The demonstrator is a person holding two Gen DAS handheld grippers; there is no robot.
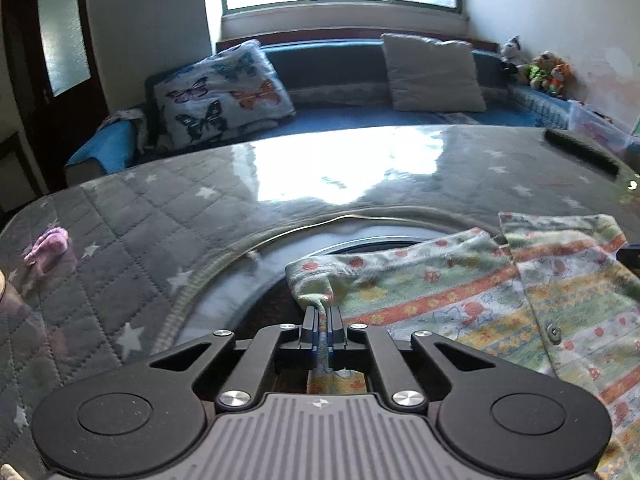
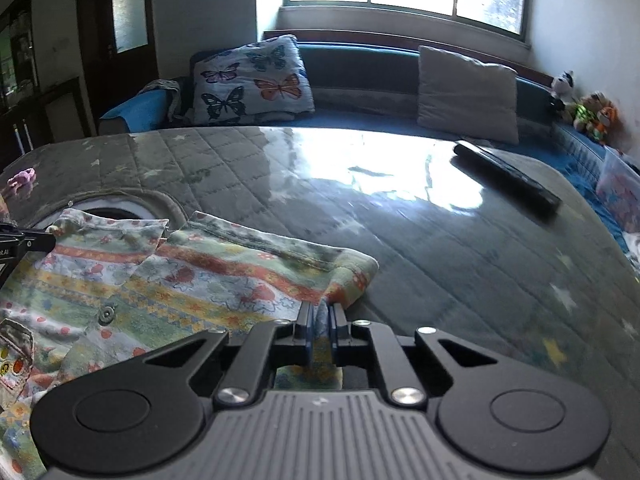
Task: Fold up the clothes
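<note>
A small child's garment [image 1: 460, 300] with green, orange and yellow patterned stripes and a snap button lies on the table. It also shows in the right wrist view [image 2: 200, 276]. My left gripper [image 1: 322, 312] is shut on the garment's left corner, the cloth pinched between the fingers. My right gripper [image 2: 320, 314] is shut on the garment's right corner. The left gripper's black tip [image 2: 24, 240] shows at the far left of the right wrist view.
The table is covered by a grey quilted cloth with stars [image 1: 140, 220] under a glossy clear sheet. A pink cloth item [image 1: 48, 244] lies at the left edge. A black remote [image 2: 508, 174] lies far right. A sofa with cushions [image 1: 224, 88] stands behind.
</note>
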